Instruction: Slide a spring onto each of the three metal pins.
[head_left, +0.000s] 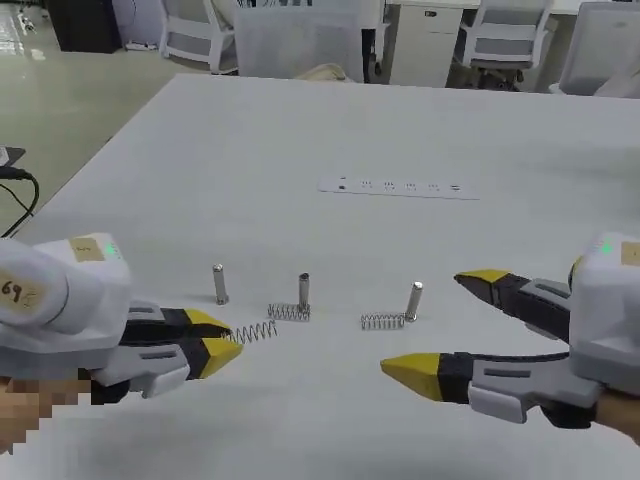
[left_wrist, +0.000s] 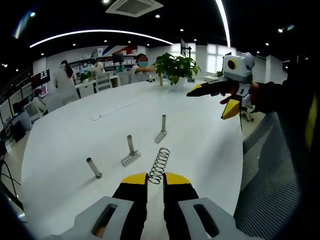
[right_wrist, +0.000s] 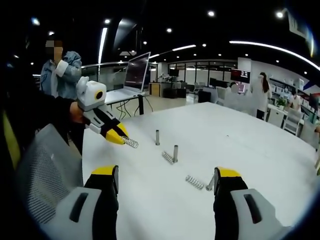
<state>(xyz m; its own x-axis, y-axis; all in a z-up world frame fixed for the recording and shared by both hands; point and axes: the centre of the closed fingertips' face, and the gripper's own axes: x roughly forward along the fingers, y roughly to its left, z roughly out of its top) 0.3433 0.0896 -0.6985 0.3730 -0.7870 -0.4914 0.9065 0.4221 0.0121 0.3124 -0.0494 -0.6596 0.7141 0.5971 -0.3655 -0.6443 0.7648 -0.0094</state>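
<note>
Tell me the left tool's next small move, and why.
Probably lift the spring, clamped in the left tool, over the leftmost pin and align it with the top. That pin stands bare; the middle pin and right pin have springs lying at their bases.

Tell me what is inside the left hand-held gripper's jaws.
One end of a spring, which sticks forward from the left hand-held gripper. The pinched coils are hidden between its jaws.

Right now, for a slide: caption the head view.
Left gripper holds a spring near three upright pins; two springs lie beside them; right gripper open.
</note>
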